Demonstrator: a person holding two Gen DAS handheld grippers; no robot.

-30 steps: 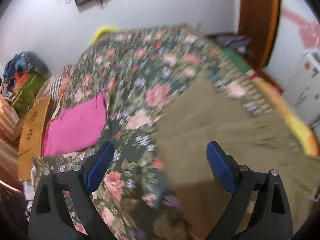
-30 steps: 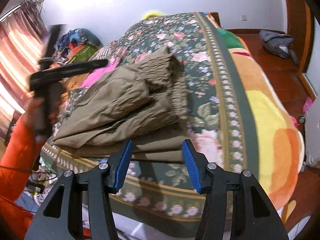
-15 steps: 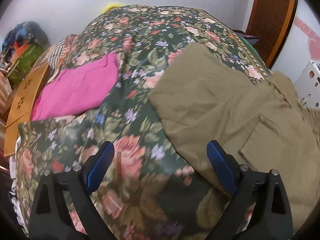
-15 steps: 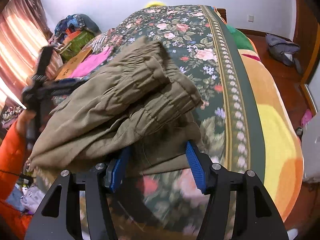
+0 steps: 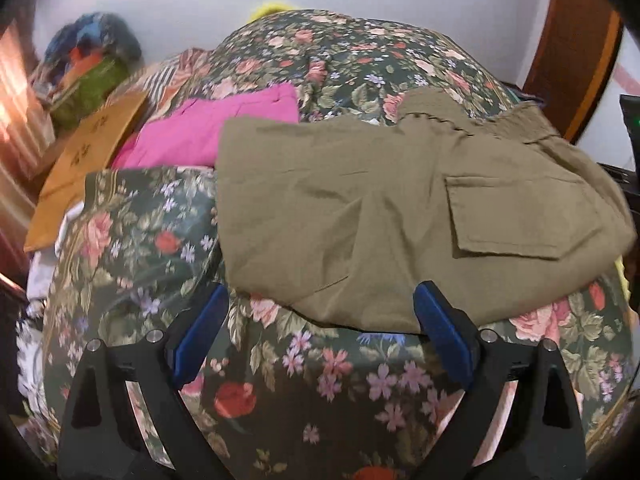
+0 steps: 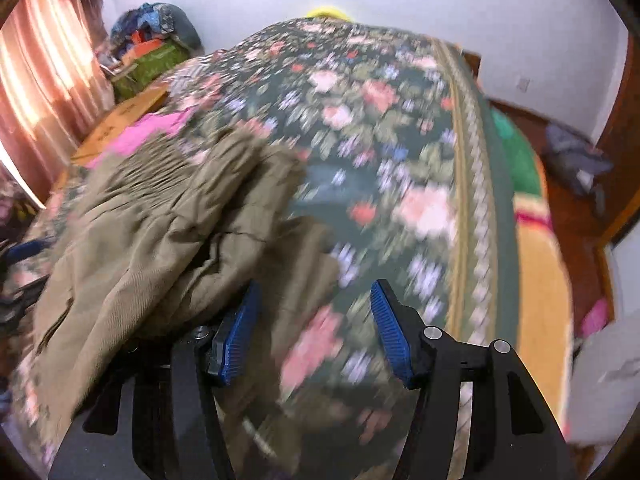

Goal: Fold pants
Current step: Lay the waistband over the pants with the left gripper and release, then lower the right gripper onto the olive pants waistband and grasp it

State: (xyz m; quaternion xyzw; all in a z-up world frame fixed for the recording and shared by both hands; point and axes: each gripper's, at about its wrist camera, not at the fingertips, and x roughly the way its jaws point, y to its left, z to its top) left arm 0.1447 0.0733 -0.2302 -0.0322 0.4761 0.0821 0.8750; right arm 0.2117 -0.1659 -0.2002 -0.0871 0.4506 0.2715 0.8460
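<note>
Olive cargo pants [image 5: 380, 208] lie folded on the floral bedspread [image 5: 320, 60], flap pocket [image 5: 508, 216] up, just right of a pink garment [image 5: 216, 132]. Left gripper [image 5: 320, 332] hovers at the pants' near edge, jaws spread, nothing between the pads. Right gripper [image 6: 314, 328] also spread, pinching nothing; bunched waistband cloth drapes over its left finger [image 6: 236, 336]. Right view is motion-blurred.

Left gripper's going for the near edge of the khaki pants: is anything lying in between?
Nothing visible. The left gripper is open over the floral bedspread, with the near edge of the khaki pants lying between its fingers. The pink garment sits beyond the pants' far left corner, off that path.
</note>
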